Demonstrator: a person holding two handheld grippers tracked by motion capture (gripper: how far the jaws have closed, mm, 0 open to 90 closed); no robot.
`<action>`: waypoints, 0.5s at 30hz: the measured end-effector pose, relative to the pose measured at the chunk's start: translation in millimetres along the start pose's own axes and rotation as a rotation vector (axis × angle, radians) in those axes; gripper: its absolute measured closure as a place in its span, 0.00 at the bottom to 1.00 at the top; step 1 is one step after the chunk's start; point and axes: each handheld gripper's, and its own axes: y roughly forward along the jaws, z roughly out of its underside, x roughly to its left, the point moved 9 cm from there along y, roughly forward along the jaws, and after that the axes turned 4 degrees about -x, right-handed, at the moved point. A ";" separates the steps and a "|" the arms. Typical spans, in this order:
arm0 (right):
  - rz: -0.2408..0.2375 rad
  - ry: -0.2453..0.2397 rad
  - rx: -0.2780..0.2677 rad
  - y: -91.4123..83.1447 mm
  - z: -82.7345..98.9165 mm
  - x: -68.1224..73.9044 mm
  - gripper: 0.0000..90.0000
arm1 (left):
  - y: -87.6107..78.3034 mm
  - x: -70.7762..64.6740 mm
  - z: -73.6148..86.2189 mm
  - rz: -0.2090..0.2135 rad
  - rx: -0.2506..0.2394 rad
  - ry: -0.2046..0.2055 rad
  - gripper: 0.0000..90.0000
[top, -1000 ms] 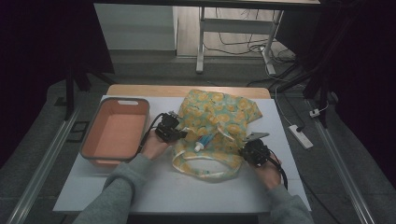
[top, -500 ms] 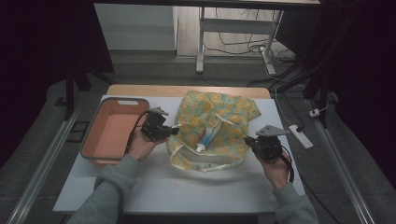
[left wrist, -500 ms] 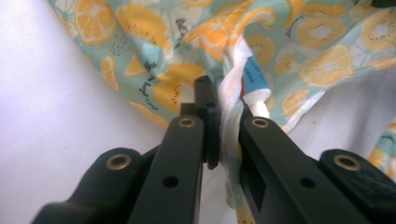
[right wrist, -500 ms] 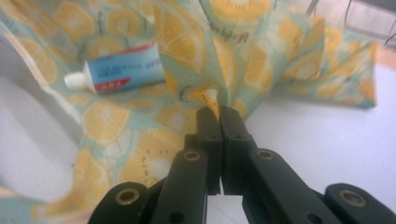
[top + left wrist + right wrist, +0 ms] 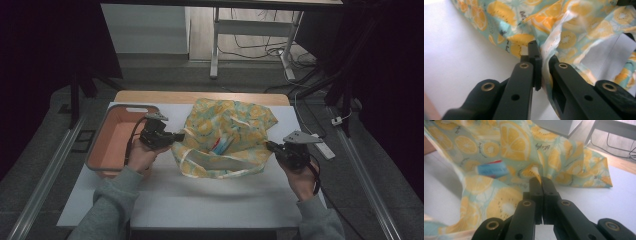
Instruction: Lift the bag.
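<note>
A cloth bag (image 5: 227, 122) printed with yellow citrus slices lies on the white table (image 5: 200, 200), its mouth toward me and pulled wide. My left gripper (image 5: 178, 136) is shut on the bag's left rim; in the left gripper view the pale hem (image 5: 549, 47) is pinched between the jaws. My right gripper (image 5: 269, 146) is shut on the right rim, and in the right gripper view a fold of the fabric (image 5: 537, 171) is clamped at the tips. Inside the bag lies a blue and red tube (image 5: 220, 145) (image 5: 491, 169).
A shallow pink tray (image 5: 100, 150) stands at the table's left side, just behind my left hand. A white power strip (image 5: 322, 147) lies off the right edge. Bare tabletop runs along the front.
Both hands have drawn apart and risen a little, the left toward the tray and the right toward the table's right edge. The bag's mouth is stretched wider between them.
</note>
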 end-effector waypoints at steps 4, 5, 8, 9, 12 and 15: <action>-0.023 0.033 -0.035 -5.2 -6.5 -2.6 0.98 | -9.8 -0.4 -1.9 0.024 -0.027 -0.015 0.98; -0.024 0.032 -0.042 -5.8 -7.9 -2.1 0.98 | -10.6 -1.1 -1.7 0.022 -0.026 -0.010 0.98; -0.019 0.015 -0.058 -7.7 -12.9 -0.3 0.98 | -13.7 -3.6 -2.9 0.021 -0.032 -0.001 0.98; -0.022 0.016 -0.068 -8.8 -15.6 -0.1 0.98 | -14.9 -4.4 -3.6 0.021 -0.036 -0.001 0.98; -0.035 0.023 -0.095 -13.7 -24.4 0.9 0.98 | -20.2 -6.7 -6.1 0.024 -0.052 0.002 0.98; -0.042 0.018 -0.119 -19.2 -34.6 1.2 0.98 | -29.7 -10.7 -10.1 0.068 -0.083 -0.013 0.98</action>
